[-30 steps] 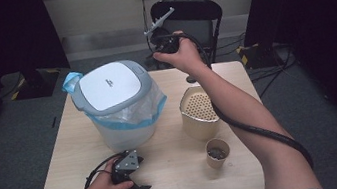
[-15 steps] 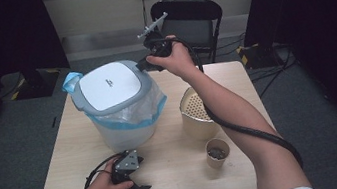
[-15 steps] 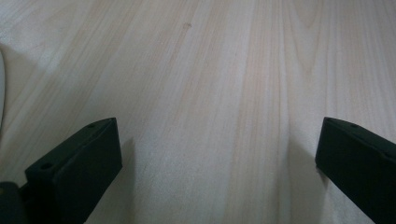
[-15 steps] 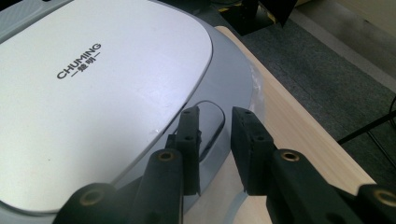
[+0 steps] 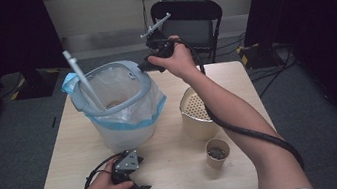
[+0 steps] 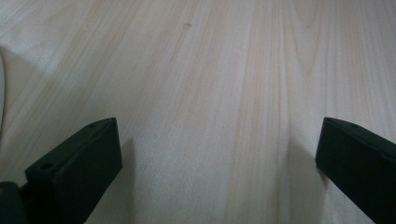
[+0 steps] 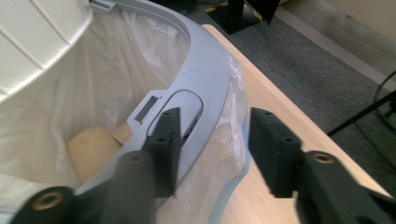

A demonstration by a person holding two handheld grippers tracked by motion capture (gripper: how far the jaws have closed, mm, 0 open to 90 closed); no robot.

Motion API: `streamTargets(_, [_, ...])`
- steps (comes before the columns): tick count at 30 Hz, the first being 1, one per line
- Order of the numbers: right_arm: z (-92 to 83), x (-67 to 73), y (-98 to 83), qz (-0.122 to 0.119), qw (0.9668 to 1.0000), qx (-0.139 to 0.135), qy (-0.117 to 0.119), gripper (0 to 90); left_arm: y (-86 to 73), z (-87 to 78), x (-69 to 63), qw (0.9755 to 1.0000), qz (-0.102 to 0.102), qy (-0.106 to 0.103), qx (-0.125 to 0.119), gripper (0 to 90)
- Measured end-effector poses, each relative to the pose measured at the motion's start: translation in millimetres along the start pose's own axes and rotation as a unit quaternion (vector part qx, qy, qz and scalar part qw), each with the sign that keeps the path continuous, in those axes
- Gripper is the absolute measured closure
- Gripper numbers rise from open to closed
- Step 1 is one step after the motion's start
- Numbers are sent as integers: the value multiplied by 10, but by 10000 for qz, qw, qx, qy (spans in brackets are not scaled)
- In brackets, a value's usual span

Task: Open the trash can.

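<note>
Bin (image 5: 125, 126), lid (image 5: 80, 77) raised upright; right tool (image 7: 210, 149) just opened, jaws straddling grey rim (image 7: 205, 84), unclamped. Left tool (image 6: 210, 154) open, rested on worktop (image 6: 210, 70).

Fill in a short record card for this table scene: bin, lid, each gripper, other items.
bin: lined waste bin, grey rim
lid: swung up at the left
right gripper: at the rim latch, jaws just opened, apart
left gripper: resting on the table, jaws wide, nothing between
other items: perforated beige pot, small cup
</note>
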State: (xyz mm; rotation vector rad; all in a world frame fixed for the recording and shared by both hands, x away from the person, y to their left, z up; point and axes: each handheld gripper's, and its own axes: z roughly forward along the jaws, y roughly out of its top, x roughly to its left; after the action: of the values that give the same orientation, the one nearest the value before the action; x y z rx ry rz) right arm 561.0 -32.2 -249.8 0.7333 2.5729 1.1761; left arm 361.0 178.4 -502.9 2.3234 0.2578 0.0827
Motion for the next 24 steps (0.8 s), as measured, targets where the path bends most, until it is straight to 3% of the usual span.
streamTargets(5, [-134, -79, -132, 290, 9992, -260, 18, 330, 2, -4, -1, 10000, -2, 2, 21, 0])
streamTargets(9, [-236, -86, -231, 269, 9993, -244, -81, 264, 2, -1, -1, 10000, -8, 5, 9, 0])
streamTargets(24, [-507, -83, -602, 296, 9992, -275, -69, 196, 6, -11, 2, 10000, 44, 68, 37, 0])
